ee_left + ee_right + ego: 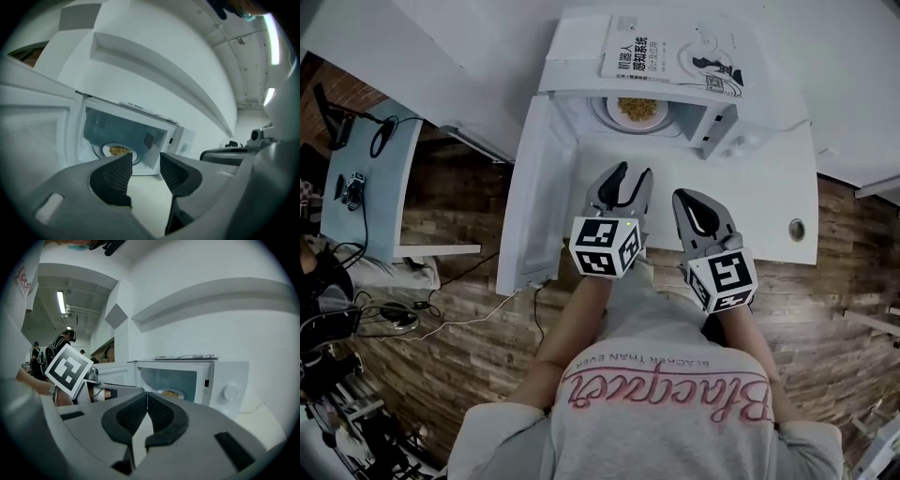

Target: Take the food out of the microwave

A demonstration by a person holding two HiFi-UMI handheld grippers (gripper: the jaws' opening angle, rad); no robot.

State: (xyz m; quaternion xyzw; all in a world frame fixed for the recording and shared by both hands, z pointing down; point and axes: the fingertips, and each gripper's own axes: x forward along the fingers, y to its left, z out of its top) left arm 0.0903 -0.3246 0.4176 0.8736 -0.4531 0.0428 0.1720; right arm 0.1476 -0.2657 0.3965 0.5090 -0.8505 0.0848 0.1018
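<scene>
Round pale plate of yellow food point(604, 114), open white microwave point(574, 49): left gripper point(632, 178), jaws spread and empty, should pinch rim level; right gripper point(685, 197), jaws pressed together.

Lab-like room, desk point(380, 220) w/ gear, floor cables point(389, 317), strip lights point(61, 302)

Head view looks steeply down on the microwave point(581, 56); both gripper views face its open front closely, sharing that cavity.
</scene>
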